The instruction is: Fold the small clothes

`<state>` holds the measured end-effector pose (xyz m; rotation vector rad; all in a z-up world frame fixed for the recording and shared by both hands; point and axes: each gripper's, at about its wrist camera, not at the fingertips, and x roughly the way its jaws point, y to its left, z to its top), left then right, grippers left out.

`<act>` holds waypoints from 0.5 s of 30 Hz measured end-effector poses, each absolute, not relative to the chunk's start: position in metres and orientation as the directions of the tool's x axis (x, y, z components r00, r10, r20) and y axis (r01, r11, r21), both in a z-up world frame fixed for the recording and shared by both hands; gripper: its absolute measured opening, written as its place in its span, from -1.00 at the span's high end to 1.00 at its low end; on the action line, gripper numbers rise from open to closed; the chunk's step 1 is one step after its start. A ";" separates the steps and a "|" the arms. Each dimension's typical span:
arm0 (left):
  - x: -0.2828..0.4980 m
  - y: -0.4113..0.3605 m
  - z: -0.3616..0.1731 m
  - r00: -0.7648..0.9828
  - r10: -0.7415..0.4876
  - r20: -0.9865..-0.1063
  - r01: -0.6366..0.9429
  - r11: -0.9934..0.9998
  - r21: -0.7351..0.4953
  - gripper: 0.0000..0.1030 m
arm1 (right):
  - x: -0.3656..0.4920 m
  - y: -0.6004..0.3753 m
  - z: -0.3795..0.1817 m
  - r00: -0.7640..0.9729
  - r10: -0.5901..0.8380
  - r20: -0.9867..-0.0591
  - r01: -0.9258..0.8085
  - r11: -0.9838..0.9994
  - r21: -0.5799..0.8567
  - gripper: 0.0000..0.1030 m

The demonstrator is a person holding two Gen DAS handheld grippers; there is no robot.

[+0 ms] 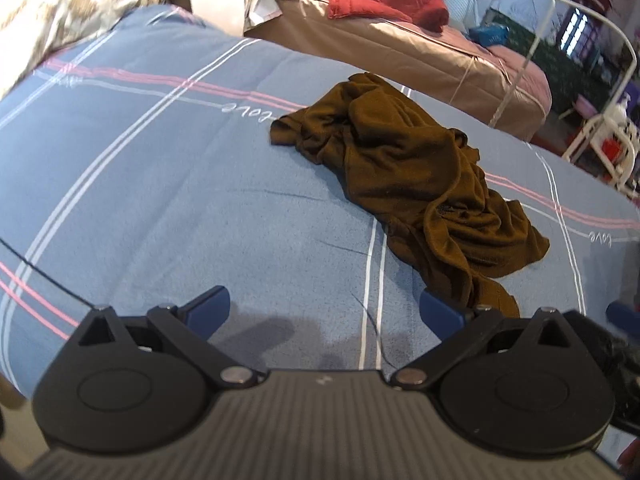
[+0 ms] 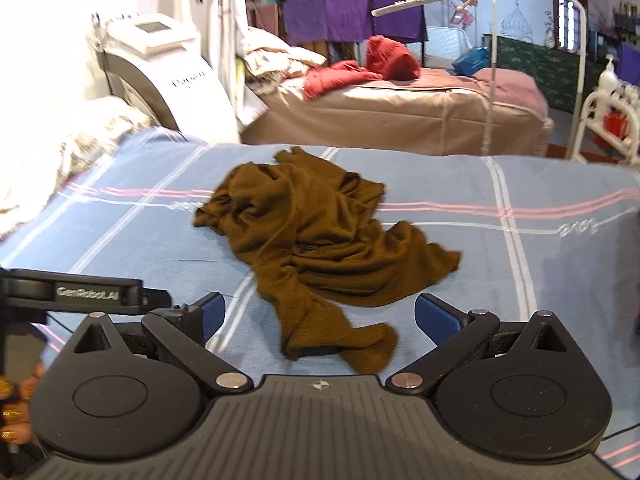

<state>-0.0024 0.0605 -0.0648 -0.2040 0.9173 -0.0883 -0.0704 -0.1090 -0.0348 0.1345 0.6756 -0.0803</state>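
On a blue bedspread (image 2: pixel 140 240) crossed by white and pink stripes lies a crumpled brown garment (image 2: pixel 320 248), bunched and creased, not yet folded. Its long axis runs diagonally: in the right wrist view from a far-left bunch near the pink stripes down to a narrow end close to the camera; in the left wrist view the same brown garment (image 1: pixel 412 184) stretches from upper centre toward the lower right. Small embroidered script shows along one stripe. Beyond the bedspread stands a second bed with a tan cover (image 2: pixel 392 116), red cloths (image 2: pixel 360 68) heaped on it, purple towels (image 2: pixel 352 16) hanging behind, a white machine (image 2: pixel 160 64) at the left and a white arched lamp (image 2: pixel 496 40).

The right gripper (image 2: pixel 320 316) hovers with jaws wide apart and holds nothing; the garment's near end lies between its blue pads (image 2: pixel 434 318) in the view, though contact cannot be judged. The left gripper (image 1: pixel 324 308) is also spread wide and empty, above bare bedspread, its right-hand pad just beside the garment's near edge.
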 end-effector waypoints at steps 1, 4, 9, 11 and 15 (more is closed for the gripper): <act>-0.005 0.064 -0.069 0.621 -0.171 -0.765 -0.018 0.973 -0.232 -1.00 | -0.073 -0.110 -0.039 0.785 -0.008 -0.620 0.107 0.987 0.123 -1.00; -0.008 0.068 -0.075 0.661 -0.174 -0.730 -0.027 0.967 -0.255 -1.00 | -0.076 -0.109 -0.050 0.802 0.035 -0.596 0.077 0.984 0.161 -1.00; 0.001 0.057 -0.077 0.659 -0.092 -0.746 0.009 0.993 -0.115 -1.00 | -0.065 -0.104 -0.063 0.794 0.039 -0.607 0.042 0.992 0.118 -1.00; 0.004 0.054 -0.079 0.648 -0.065 -0.759 0.026 0.998 -0.063 -1.00 | -0.059 -0.102 -0.068 0.787 0.048 -0.615 0.016 0.995 0.098 -1.00; 0.009 0.059 -0.083 0.631 -0.065 -0.773 0.028 0.998 -0.060 -1.00 | -0.038 -0.093 -0.088 0.744 0.059 -0.665 -0.064 0.998 0.017 -1.00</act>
